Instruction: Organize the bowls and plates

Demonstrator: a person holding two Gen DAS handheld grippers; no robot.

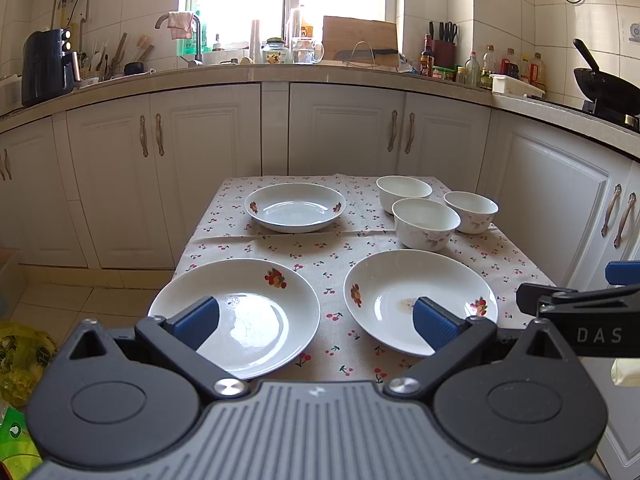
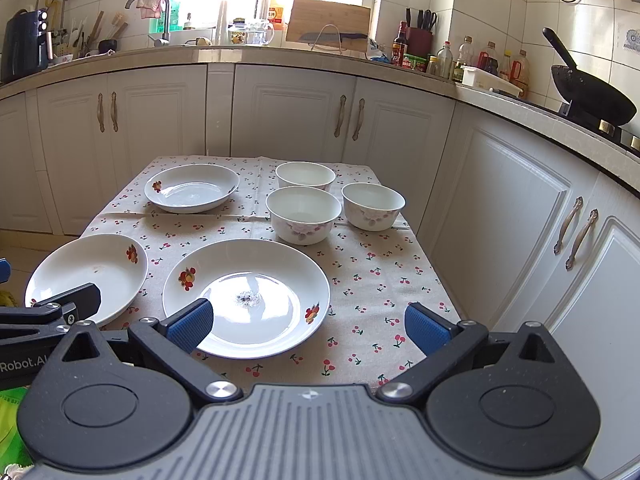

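Three white plates with fruit prints lie on a cherry-print tablecloth (image 1: 320,256): a near left plate (image 1: 256,304), a near right plate (image 1: 400,288) and a far plate (image 1: 295,207). Three white bowls (image 1: 426,222) cluster at the far right. My left gripper (image 1: 316,322) hovers open above the near edge, between the two near plates. In the right wrist view the near right plate (image 2: 256,280) sits under my open right gripper (image 2: 308,326); the bowls (image 2: 303,213) stand behind it. Nothing is held.
White kitchen cabinets (image 1: 216,168) and a crowded counter (image 1: 280,72) wrap around the table. A black wok (image 2: 592,96) sits on the stove at right. Green and yellow bags (image 1: 16,360) lie on the floor at left.
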